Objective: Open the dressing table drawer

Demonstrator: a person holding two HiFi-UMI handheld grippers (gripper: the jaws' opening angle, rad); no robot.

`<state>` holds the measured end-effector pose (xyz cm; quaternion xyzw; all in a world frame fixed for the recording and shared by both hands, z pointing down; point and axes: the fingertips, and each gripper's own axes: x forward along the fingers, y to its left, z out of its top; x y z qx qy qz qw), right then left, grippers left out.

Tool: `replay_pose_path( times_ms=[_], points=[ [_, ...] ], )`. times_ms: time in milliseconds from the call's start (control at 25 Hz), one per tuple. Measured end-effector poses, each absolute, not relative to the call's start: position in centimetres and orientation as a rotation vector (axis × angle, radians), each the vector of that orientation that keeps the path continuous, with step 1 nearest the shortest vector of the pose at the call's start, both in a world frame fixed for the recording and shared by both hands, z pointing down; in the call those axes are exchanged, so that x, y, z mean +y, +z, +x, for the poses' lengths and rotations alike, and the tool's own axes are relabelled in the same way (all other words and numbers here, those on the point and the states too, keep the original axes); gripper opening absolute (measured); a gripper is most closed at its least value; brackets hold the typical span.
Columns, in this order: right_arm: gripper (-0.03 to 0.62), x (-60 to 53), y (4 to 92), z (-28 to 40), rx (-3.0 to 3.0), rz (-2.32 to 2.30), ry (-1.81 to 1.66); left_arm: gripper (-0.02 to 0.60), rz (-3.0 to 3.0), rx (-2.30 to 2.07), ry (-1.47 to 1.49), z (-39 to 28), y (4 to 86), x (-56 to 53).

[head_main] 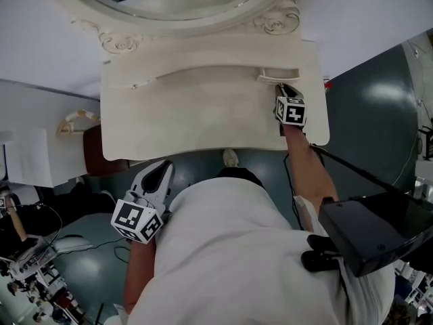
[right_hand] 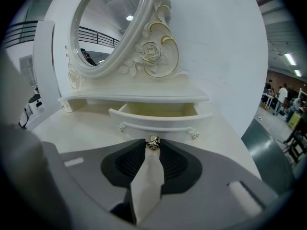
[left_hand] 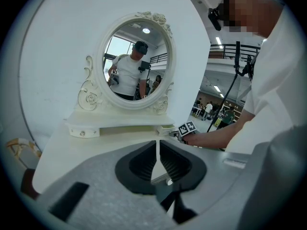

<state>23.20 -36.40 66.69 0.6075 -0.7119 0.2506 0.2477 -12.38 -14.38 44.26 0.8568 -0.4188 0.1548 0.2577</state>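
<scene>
My right tool (right_hand: 152, 147) is clamped on the small metal knob (right_hand: 153, 142) of the drawer (right_hand: 158, 113). The drawer stands partly open under the mirror (right_hand: 103, 28), at the right end of the bench (right_hand: 81, 126). It seems light and stiff. The knob looks small and slick, so I'd pull straight and gently. My left tool (left_hand: 158, 152) is closed on nothing, away from the bench.

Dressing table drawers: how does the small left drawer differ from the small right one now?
The right drawer is pulled out, its inside showing; the left drawer is shut. The right knob is gripped between the jaws of the right gripper; the left knob is free. Both drawers are cream-white with a small metal knob.
</scene>
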Motion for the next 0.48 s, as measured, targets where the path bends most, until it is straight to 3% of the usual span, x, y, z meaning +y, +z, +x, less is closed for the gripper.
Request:
replay_pose_path(
  times_ms=[480],
  points=[
    [0.096, -35.63, 66.75, 23.16, -1.941, 1.656, 0.69, 0.025, 2.335, -1.131, 0.425, -12.21, 44.16, -13.95]
  ],
)
